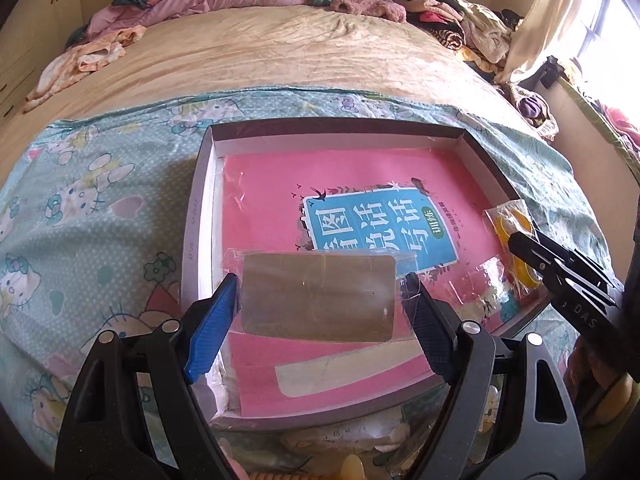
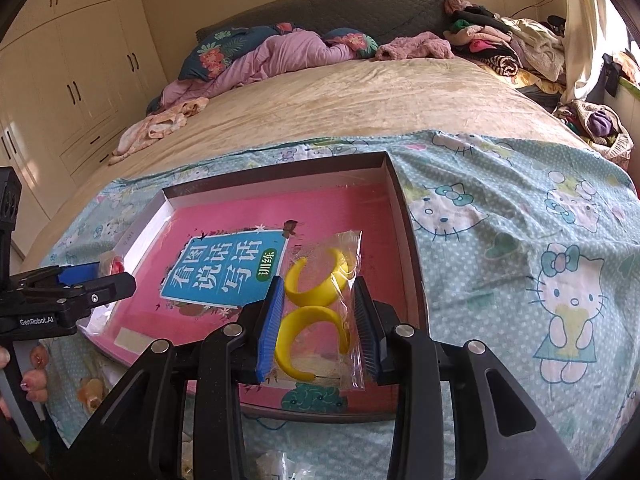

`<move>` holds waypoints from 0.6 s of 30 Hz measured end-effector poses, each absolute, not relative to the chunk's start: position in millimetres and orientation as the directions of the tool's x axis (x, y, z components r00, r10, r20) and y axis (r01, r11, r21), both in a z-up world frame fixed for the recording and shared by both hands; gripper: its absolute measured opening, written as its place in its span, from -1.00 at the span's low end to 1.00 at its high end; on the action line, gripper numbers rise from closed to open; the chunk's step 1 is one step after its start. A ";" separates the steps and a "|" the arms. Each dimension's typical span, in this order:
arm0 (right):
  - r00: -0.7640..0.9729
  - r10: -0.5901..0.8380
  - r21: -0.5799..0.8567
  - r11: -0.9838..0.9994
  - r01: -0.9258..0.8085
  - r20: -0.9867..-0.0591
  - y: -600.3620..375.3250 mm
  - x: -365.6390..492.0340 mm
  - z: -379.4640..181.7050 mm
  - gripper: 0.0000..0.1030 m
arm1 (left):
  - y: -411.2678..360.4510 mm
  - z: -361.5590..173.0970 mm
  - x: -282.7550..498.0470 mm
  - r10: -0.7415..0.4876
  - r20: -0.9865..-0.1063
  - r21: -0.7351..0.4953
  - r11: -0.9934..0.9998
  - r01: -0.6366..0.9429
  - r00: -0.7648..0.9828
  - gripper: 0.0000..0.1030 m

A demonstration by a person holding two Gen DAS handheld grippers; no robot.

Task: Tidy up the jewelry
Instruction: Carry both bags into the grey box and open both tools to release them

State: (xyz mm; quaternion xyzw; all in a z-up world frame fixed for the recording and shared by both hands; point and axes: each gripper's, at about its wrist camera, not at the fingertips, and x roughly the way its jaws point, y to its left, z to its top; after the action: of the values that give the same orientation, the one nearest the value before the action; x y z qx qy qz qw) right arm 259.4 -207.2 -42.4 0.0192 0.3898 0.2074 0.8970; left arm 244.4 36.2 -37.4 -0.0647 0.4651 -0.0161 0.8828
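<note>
A shallow box (image 1: 202, 196) lined with a pink book cover lies on the bed; it also shows in the right wrist view (image 2: 404, 216). My left gripper (image 1: 320, 300) is shut on a clear packet holding a brown card (image 1: 318, 296) and holds it over the box's near left part. My right gripper (image 2: 318, 320) is shut on a clear bag of yellow hoop earrings (image 2: 314, 292) over the box's near right corner. That bag also shows in the left wrist view (image 1: 508, 228), with the right gripper's fingers (image 1: 532, 250) on it.
The box sits on a Hello Kitty sheet (image 2: 520, 240) spread over a beige bedcover (image 1: 280, 48). Piles of clothes (image 2: 500, 40) lie at the bed's far right, pillows (image 2: 280, 48) at the head. More small packets (image 2: 280, 464) lie near the front edge.
</note>
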 end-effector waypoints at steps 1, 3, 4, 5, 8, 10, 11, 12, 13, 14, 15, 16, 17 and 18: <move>0.609 0.385 0.197 0.914 -0.353 -0.694 -207.4 260.5 -44.2 -0.35 | 34.8 -39.4 244.7 -0.089 -0.821 -0.127 0.992 -0.028 0.564 0.44; 0.604 0.384 0.205 0.916 -0.346 -0.698 -208.8 261.9 -46.6 -0.35 | 32.8 -43.1 245.5 -0.095 -0.827 -0.130 0.991 -0.023 0.554 0.44; 0.604 0.383 0.207 0.917 -0.342 -0.699 -209.4 262.4 -47.1 -0.31 | 31.8 -44.4 245.8 -0.099 -0.829 -0.131 0.991 -0.020 0.551 0.44; 0.605 0.380 0.206 0.918 -0.338 -0.700 -210.2 262.7 -47.3 -0.31 | 30.7 -45.6 246.5 -0.099 -0.831 -0.129 0.992 -0.017 0.547 0.44; 0.607 0.382 0.216 0.919 -0.330 -0.697 -214.0 261.9 -46.2 -0.17 | 29.8 -48.1 248.7 -0.101 -0.835 -0.131 0.991 -0.017 0.541 0.44; 0.620 0.380 0.213 0.920 -0.329 -0.686 -216.4 257.8 -41.7 0.00 | 29.4 -49.7 249.2 -0.102 -0.837 -0.132 0.991 -0.018 0.538 0.44; 0.626 0.380 0.211 0.920 -0.329 -0.681 -217.9 255.9 -38.7 0.02 | 29.2 -50.3 249.4 -0.101 -0.839 -0.131 0.991 -0.018 0.535 0.44; 0.631 0.381 0.212 0.920 -0.329 -0.676 -219.6 253.3 -36.1 0.09 | 29.1 -50.7 249.2 -0.102 -0.839 -0.132 0.991 -0.018 0.534 0.44; 0.636 0.384 0.218 0.920 -0.326 -0.669 -222.0 250.6 -33.4 0.15 | 28.9 -51.3 249.1 -0.104 -0.841 -0.133 0.991 -0.016 0.531 0.46; 0.640 0.388 0.226 0.919 -0.323 -0.663 -224.7 248.1 -30.8 0.18 | 28.4 -52.0 249.1 -0.107 -0.844 -0.134 0.991 -0.015 0.526 0.46; 0.643 0.390 0.232 0.919 -0.319 -0.659 -227.4 245.3 -28.2 0.21 | 28.2 -52.4 249.5 -0.105 -0.846 -0.133 0.991 -0.015 0.523 0.50; 0.648 0.391 0.238 0.919 -0.314 -0.654 -230.0 242.9 -25.5 0.24 | 27.9 -52.5 249.9 -0.103 -0.847 -0.130 0.991 -0.015 0.521 0.52; 0.651 0.393 0.245 0.919 -0.309 -0.649 -232.9 240.3 -23.3 0.25 | 27.5 -52.8 249.3 -0.101 -0.848 -0.127 0.992 -0.015 0.520 0.53; 0.654 0.395 0.252 0.918 -0.306 -0.646 -235.7 237.7 -21.2 0.28 | 26.6 -52.7 249.0 -0.101 -0.848 -0.127 0.992 -0.015 0.520 0.57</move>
State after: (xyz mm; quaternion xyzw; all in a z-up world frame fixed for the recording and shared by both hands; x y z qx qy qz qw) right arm 237.7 -235.7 -21.2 0.0604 0.3687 0.1931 0.9073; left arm 249.0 26.6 -52.7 -0.0591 0.4895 -0.0246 0.8697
